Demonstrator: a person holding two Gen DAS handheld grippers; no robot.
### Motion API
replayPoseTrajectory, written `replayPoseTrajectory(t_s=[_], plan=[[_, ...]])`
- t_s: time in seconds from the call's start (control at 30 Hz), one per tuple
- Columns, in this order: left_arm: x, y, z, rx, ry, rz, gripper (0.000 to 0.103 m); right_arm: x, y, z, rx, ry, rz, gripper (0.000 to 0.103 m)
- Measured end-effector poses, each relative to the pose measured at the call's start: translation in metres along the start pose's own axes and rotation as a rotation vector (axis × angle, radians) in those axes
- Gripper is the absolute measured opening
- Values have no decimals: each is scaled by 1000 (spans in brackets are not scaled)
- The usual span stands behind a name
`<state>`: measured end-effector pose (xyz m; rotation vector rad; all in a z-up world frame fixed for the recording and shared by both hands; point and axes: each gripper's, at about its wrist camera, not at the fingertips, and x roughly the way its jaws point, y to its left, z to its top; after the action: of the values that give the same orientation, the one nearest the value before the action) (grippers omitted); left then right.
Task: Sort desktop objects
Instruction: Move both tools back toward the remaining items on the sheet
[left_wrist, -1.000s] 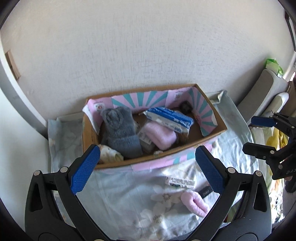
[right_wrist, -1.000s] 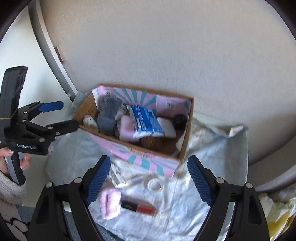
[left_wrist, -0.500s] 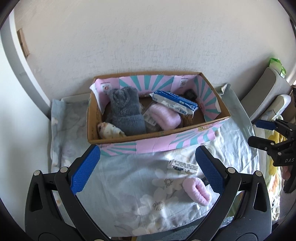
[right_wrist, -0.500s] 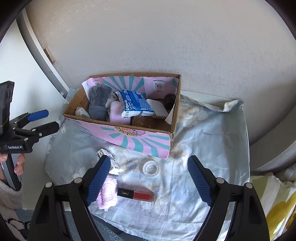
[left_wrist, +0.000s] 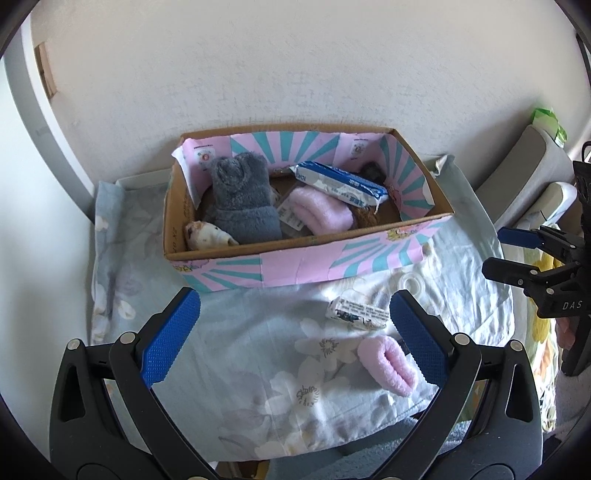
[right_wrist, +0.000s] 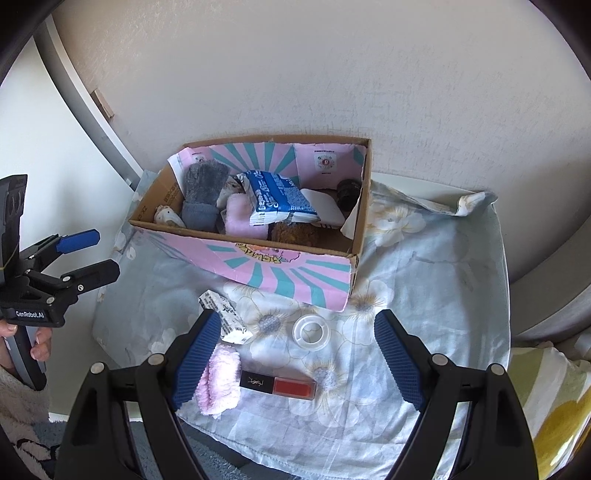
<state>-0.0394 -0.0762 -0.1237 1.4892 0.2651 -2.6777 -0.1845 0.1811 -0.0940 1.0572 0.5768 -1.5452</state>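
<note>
A cardboard box (left_wrist: 258, 267) (right_wrist: 295, 273) with pink and teal panels stands on a floral cloth against the wall, holding a grey sock (left_wrist: 240, 206), a pink sock (left_wrist: 319, 214), a blue tissue pack (left_wrist: 343, 182) and other items. In front of it lie a pink sock (left_wrist: 386, 365) (right_wrist: 218, 380), a small white packet (left_wrist: 358, 314) (right_wrist: 227, 317), a clear tape roll (right_wrist: 310, 330) and a red lipstick box (right_wrist: 279, 384). My left gripper (left_wrist: 295, 339) and right gripper (right_wrist: 295, 362) are both open and empty, hovering above the front of the cloth.
The floral cloth (right_wrist: 424, 280) covers a small table against a white wall. Grey cushions (left_wrist: 524, 166) and a yellow-patterned fabric (right_wrist: 546, 398) lie to the right. The left gripper also shows at the left edge of the right wrist view (right_wrist: 79, 254).
Both grippers have pulled back and risen from the box, so more of the cloth and the loose items in front now show. Nothing was taken hold of.
</note>
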Motion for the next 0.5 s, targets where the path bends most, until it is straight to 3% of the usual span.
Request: replayPoseTrajectory(t_s=[0.5], plan=[[6, -8, -11, 17, 37, -25, 100, 1, -8, -11, 22, 10, 5, 83]])
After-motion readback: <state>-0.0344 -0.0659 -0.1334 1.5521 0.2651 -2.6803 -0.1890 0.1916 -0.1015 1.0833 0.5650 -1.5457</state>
